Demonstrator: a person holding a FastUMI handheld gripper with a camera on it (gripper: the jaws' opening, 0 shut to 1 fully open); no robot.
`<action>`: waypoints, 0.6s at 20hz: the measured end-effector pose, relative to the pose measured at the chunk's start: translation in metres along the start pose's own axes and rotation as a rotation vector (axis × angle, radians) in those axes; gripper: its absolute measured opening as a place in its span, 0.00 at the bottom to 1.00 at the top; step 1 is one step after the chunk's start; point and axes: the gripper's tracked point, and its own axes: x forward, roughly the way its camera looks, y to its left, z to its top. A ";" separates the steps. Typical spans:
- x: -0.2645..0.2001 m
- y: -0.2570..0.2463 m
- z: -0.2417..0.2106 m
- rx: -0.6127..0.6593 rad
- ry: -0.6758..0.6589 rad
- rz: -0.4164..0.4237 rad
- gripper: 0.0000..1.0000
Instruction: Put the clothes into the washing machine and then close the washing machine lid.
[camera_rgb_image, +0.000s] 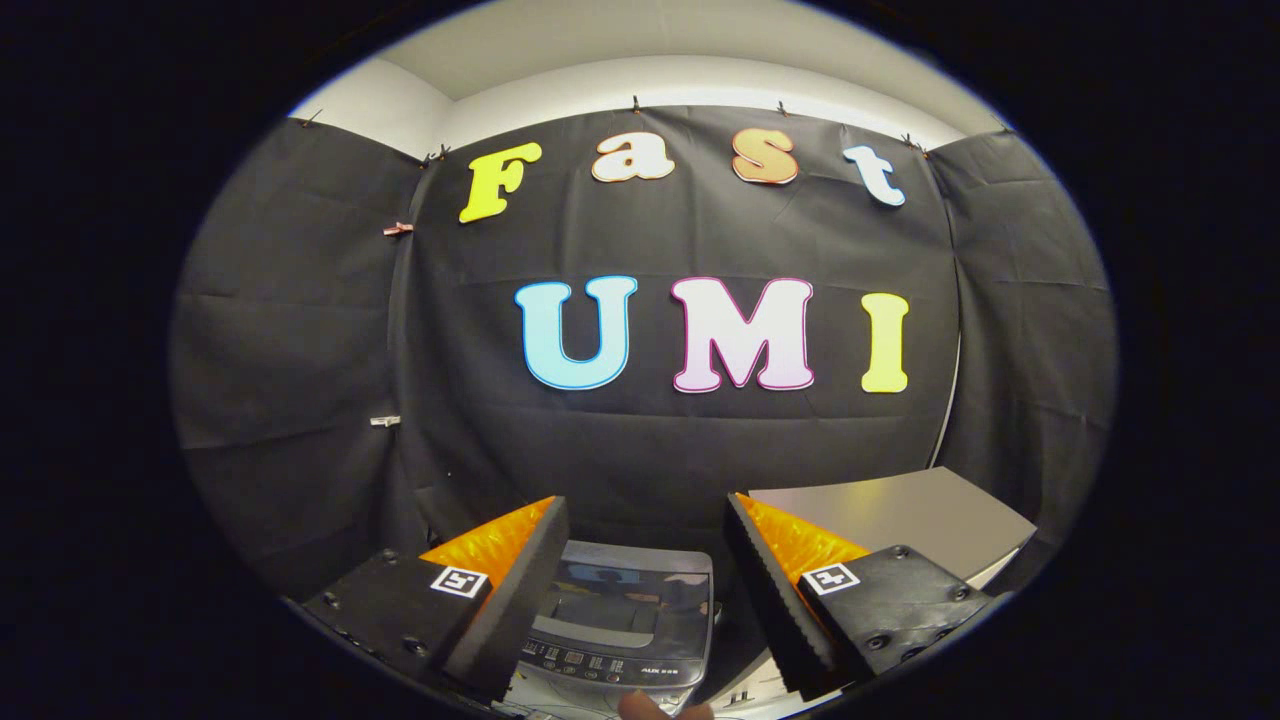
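Note:
My gripper (645, 520) stands open, its two fingers (515, 590) wide apart with nothing between them. Below and beyond the fingers stands a small grey washing machine (622, 625), seen from the front and above. Its dark glossy lid (630, 590) lies flat over the top, and a control panel (600, 662) with small buttons runs along its near edge. The gripper is held well above the machine and points mostly at the booth's wall.
A grey box-like cabinet (900, 515) stands to the right of the machine, behind the right finger. A fingertip of a person (650, 708) shows just under the machine's front. Black cloth walls close the booth behind and on both sides.

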 end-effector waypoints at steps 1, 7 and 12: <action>-0.006 -0.001 0.003 0.004 -0.010 -0.004 0.99; -0.026 -0.005 0.012 -0.009 -0.070 -0.018 0.98; -0.038 -0.007 0.016 0.007 -0.090 -0.036 0.98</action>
